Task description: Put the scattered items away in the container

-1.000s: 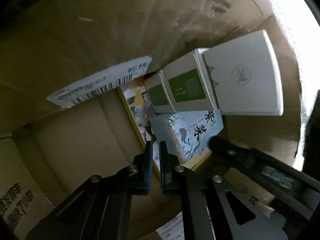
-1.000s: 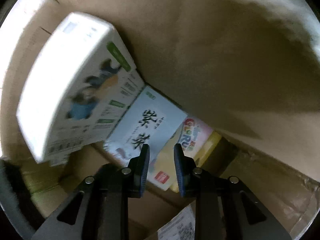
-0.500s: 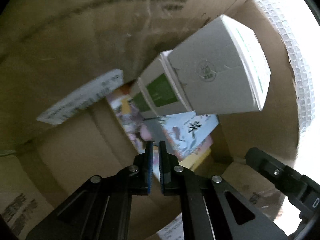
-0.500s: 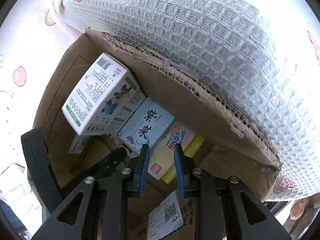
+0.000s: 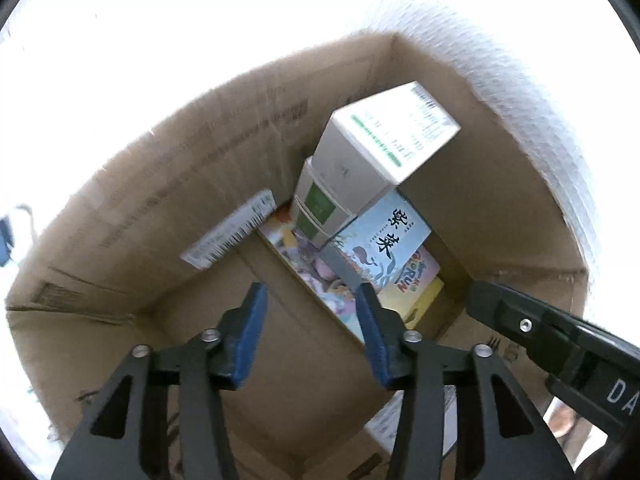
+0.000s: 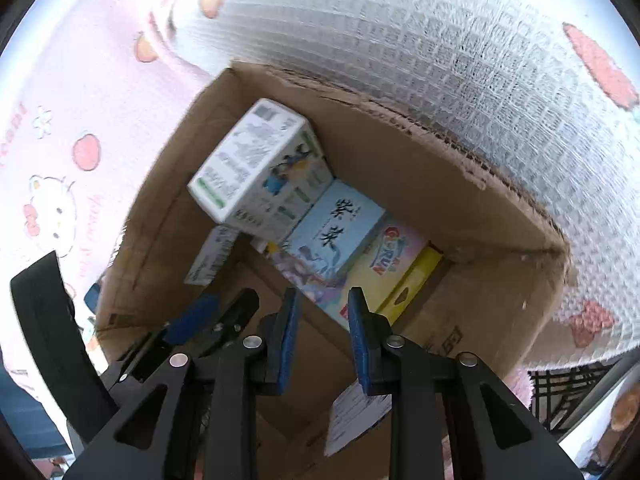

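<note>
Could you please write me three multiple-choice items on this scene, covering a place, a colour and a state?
1. Where is the white box?
A. Outside the cardboard box
B. Inside the cardboard box, leaning on other packets
C. In the left gripper

2. What colour is the packet with black characters?
A. Light blue
B. Red
C. Green

3. What state is the left gripper in?
A. Shut on the white box
B. Open, holding nothing
C. Shut on the packet with black characters

Answers:
1 B: it rests tilted within the cardboard walls.
2 A: its face is pale blue.
3 B: its jaws have just been opening, with nothing between them.
</note>
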{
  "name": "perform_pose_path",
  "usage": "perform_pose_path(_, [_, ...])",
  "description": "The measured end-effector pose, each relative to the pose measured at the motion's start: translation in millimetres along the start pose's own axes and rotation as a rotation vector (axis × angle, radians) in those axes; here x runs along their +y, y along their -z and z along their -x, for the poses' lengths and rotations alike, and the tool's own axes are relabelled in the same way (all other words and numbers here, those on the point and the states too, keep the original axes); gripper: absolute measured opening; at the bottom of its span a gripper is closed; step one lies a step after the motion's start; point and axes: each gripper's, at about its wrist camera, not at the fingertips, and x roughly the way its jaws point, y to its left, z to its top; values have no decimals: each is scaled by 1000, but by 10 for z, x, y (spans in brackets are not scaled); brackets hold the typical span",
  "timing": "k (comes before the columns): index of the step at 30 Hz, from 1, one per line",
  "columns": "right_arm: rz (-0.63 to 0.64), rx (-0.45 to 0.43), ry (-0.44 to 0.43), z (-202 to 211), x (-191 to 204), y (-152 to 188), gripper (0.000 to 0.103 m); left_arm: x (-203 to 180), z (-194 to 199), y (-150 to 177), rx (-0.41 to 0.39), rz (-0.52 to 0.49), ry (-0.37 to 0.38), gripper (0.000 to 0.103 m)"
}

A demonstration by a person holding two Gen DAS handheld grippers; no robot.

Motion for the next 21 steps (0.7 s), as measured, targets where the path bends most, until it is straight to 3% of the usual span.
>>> perform_pose_path(3, [13,-8,-46,134,50,79,21,-73,207,56,-58,-74,-57,54])
perform_pose_path(4, [21,-12,-51,199,62,109,21,44,368,285,-70,-104,-63,54])
perform_pose_path(6, [36,-26,-73,286,109,195,21,188,588,360,-104,-183,-94,54])
perform_pose_path(7, [38,-32,-82,282,128,232,21,-144,609,395,-125,-217,-115,55])
perform_pose_path(8, [41,-42,-92,333,152,284,21,-159,675,446,-148,-245,-130,55])
perform_pose_path(11, [57,-71,-106,398,225,426,22,74,914,550,-241,-318,-181,59])
perform_pose_path(17, [140,-131,-94,698,461,769,40,360,1460,923,-393,-451,-182,63])
perform_pose_path(18, [166,-145,-91,763,521,828,43,436,1732,949,-406,-459,-185,63])
perform_pose_path(21, [234,-176,-78,889,685,1020,53,698,1857,1140,-440,-441,-171,63])
